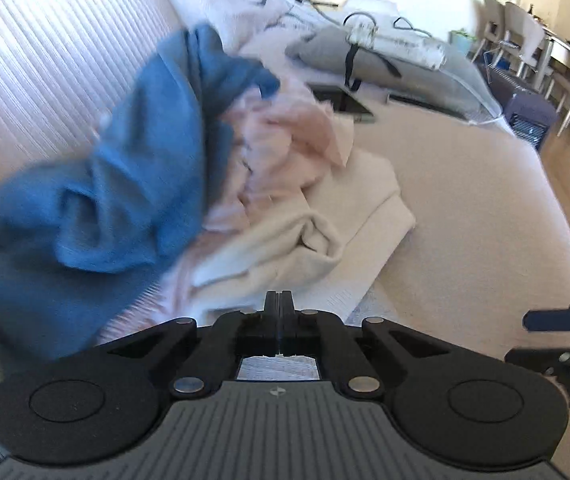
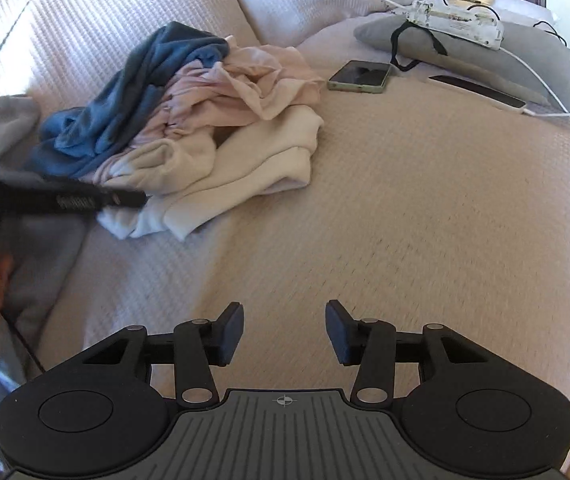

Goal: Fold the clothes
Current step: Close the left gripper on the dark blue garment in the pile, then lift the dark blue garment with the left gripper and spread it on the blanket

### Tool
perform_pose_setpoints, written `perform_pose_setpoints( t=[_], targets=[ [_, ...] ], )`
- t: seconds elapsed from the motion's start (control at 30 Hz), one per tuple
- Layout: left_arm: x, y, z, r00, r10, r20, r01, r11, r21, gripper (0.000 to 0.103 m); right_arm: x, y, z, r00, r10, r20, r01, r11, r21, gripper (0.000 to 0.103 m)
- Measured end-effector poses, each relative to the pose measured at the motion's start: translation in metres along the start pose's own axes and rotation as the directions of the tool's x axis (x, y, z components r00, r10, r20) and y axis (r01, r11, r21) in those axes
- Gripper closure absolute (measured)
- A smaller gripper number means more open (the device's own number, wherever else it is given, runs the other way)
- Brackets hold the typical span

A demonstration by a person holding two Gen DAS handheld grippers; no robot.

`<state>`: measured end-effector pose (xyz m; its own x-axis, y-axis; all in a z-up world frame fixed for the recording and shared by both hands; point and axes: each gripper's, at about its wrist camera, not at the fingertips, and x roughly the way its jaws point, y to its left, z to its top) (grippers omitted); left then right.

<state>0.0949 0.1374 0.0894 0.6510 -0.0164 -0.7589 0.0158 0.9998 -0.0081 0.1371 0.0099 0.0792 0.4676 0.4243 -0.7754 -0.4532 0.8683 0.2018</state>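
Observation:
A pile of clothes lies on the bed: a blue garment (image 1: 133, 168) (image 2: 125, 96), a pale pink garment (image 1: 281, 136) (image 2: 241, 84) and a cream-white garment (image 1: 325, 220) (image 2: 245, 164). My left gripper (image 1: 279, 300) is shut at the near edge of the cream-white garment; whether cloth is between its fingers I cannot tell. It shows from the side in the right wrist view (image 2: 141, 199), its tip touching the cream-white garment. My right gripper (image 2: 284, 332) is open and empty above bare bedspread, to the right of the pile; it shows at the left wrist view's right edge (image 1: 541, 336).
A phone (image 2: 359, 76) lies on the bedspread (image 2: 425, 208) beyond the pile. A grey pillow (image 2: 485, 52) carries a white power strip (image 2: 457, 20) with cables. A dark flat object (image 2: 481, 92) lies beside it. Chairs and a table (image 1: 557, 48) stand past the bed.

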Motion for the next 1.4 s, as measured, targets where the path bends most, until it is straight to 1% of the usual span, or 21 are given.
perform_pose_setpoints(
  t=[0.03,0.07,0.1,0.13,0.17,0.23,0.33,0.43,0.53,0.6,0.63,0.7,0.73,0.77,0.8,0.87,1.07,1.17,1.23,1.33,1.4],
  targets=[
    [-0.008,0.004,0.002,1.0,0.003,0.008,-0.003,1.0,0.0,0.101,-0.002,0.004,-0.002,1.0,0.0,-0.002,0.0,1.0,-0.008,0.055],
    [-0.015,0.01,0.006,1.0,0.017,0.02,-0.016,1.0,-0.012,0.09,-0.004,0.009,-0.003,1.0,0.0,-0.005,0.0,1.0,-0.021,0.054],
    [-0.022,0.017,0.01,0.999,0.032,0.032,-0.031,0.999,-0.026,0.061,-0.005,0.014,-0.004,1.0,0.0,-0.007,0.0,0.999,-0.035,0.052],
    [-0.029,0.022,0.012,0.997,0.056,0.046,-0.054,0.998,-0.042,0.042,-0.007,0.019,-0.006,1.0,0.0,-0.008,0.0,0.999,-0.047,0.049],
    [-0.036,0.027,0.017,0.995,0.068,0.074,-0.064,0.996,-0.056,0.017,-0.008,0.023,-0.007,1.0,0.0,-0.01,0.0,0.998,-0.058,0.049],
    [-0.05,0.032,0.025,0.99,0.065,0.128,-0.056,0.996,-0.072,0.016,-0.011,0.031,-0.01,1.0,0.002,-0.012,-0.003,0.997,-0.082,0.047],
    [-0.052,0.03,0.04,0.983,0.095,0.156,-0.09,0.995,-0.039,0.011,-0.015,0.037,-0.015,1.0,0.009,-0.018,-0.011,0.995,-0.098,0.046],
    [-0.042,0.029,0.053,0.982,0.109,0.154,-0.109,0.994,-0.009,0.011,-0.017,0.038,-0.019,1.0,0.008,-0.021,-0.01,0.996,-0.09,0.046],
    [-0.011,0.025,0.063,0.983,0.136,0.126,-0.137,0.991,0.001,0.012,-0.02,0.033,-0.025,1.0,0.007,-0.016,-0.008,0.998,-0.06,0.046],
    [0.007,0.022,0.065,0.984,0.149,0.096,-0.15,0.989,0.007,0.018,-0.022,0.028,-0.03,1.0,0.006,-0.016,-0.006,0.999,-0.035,0.046],
    [0.015,0.02,0.066,0.985,0.155,0.082,-0.156,0.988,0.011,0.022,-0.024,0.025,-0.033,1.0,0.003,-0.018,-0.003,1.0,-0.024,0.046],
    [0.026,0.018,0.065,0.984,0.165,0.063,-0.166,0.986,0.015,0.052,-0.027,0.018,-0.038,1.0,-0.004,-0.022,0.004,1.0,-0.009,0.046],
    [0.025,0.018,0.062,0.984,0.165,0.061,-0.166,0.986,0.019,0.058,-0.027,0.015,-0.04,1.0,-0.006,-0.026,0.006,1.0,-0.001,0.046],
    [0.024,0.019,0.06,0.985,0.164,0.059,-0.165,0.986,0.022,0.069,-0.028,0.013,-0.042,1.0,-0.006,-0.03,0.007,1.0,0.008,0.046],
    [0.021,0.021,0.058,0.99,0.128,0.058,-0.13,0.991,0.024,0.078,-0.029,0.01,-0.043,0.999,-0.007,-0.034,0.008,1.0,0.017,0.046],
    [0.015,0.023,0.058,0.997,0.046,0.055,-0.047,0.999,0.02,0.089,-0.029,0.007,-0.046,0.999,0.004,-0.036,-0.003,0.999,0.043,0.046],
    [-0.01,0.016,0.06,0.992,-0.103,0.08,0.103,0.995,-0.007,0.092,-0.04,0.015,-0.048,1.0,0.008,-0.018,-0.008,1.0,0.017,0.046],
    [-0.031,-0.002,0.056,0.971,-0.22,0.09,0.218,0.975,0.031,0.093,-0.055,0.016,-0.05,1.0,-0.01,0.002,0.01,1.0,0.011,0.046],
    [-0.047,-0.022,0.05,0.951,-0.299,0.084,0.291,0.953,0.087,0.093,-0.068,0.015,-0.053,1.0,-0.025,0.012,0.025,1.0,0.016,0.046],
    [-0.062,-0.054,0.036,0.915,-0.4,0.047,0.39,0.909,0.149,0.093,-0.087,0.012,-0.058,0.998,-0.048,0.027,0.047,0.999,0.025,0.046],
    [-0.064,-0.072,0.023,0.879,-0.477,0.0,0.471,0.868,0.157,0.093,-0.104,0.011,-0.064,0.997,-0.074,0.034,0.073,0.997,0.036,0.046]
  ],
)
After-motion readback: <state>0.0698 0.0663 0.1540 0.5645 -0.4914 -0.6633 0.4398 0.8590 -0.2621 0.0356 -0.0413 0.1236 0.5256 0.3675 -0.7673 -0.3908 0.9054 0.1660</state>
